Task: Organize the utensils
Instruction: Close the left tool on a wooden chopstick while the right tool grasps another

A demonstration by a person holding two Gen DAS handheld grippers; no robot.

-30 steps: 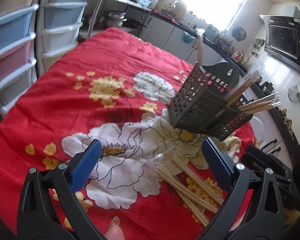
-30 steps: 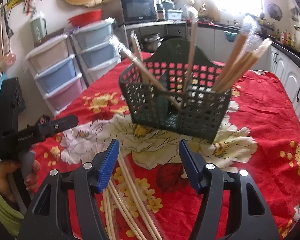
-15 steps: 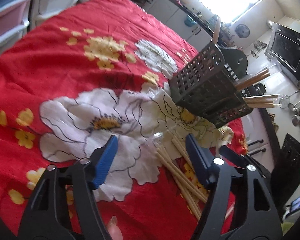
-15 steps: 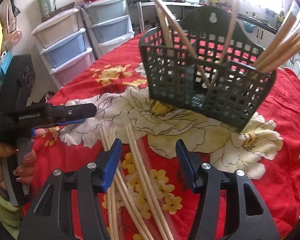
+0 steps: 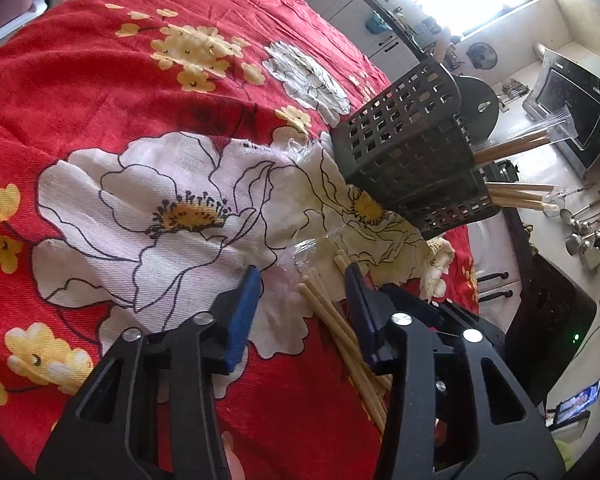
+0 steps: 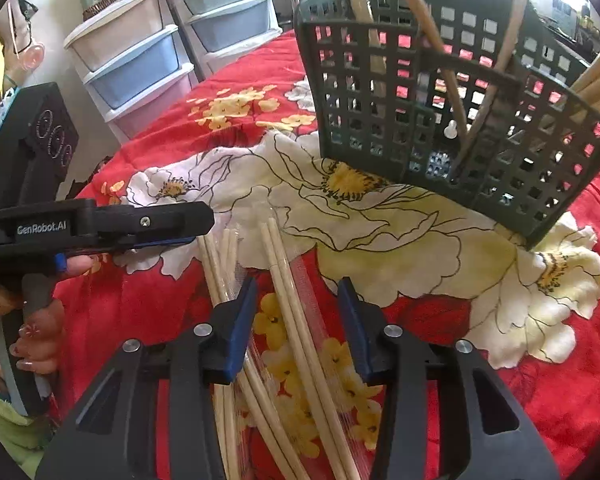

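We see the right tongs (image 6: 298, 300), black plastic arms with blue ribbed pads, spread partway open and gripping nothing. Between and just below its pads lie pale wooden chopsticks (image 6: 288, 300), thin round rods, some sleeved in clear crinkled plastic, scattered flat on the table (image 6: 560, 380). The table wears a coarse red woven cloth printed with large white and small yellow flowers. The left tongs (image 5: 302, 286), likewise parted and empty, points at the near ends of the same chopsticks (image 5: 332, 312), which lie close to its right pad; in the right view it hovers side-on at the far left (image 6: 180, 226). Beyond the chopsticks stands a dark green plastic basket (image 6: 440, 120), walls pierced with square holes, split into compartments, with more chopsticks leaning inside. Behind the table are pastel plastic drawers (image 6: 140, 60).
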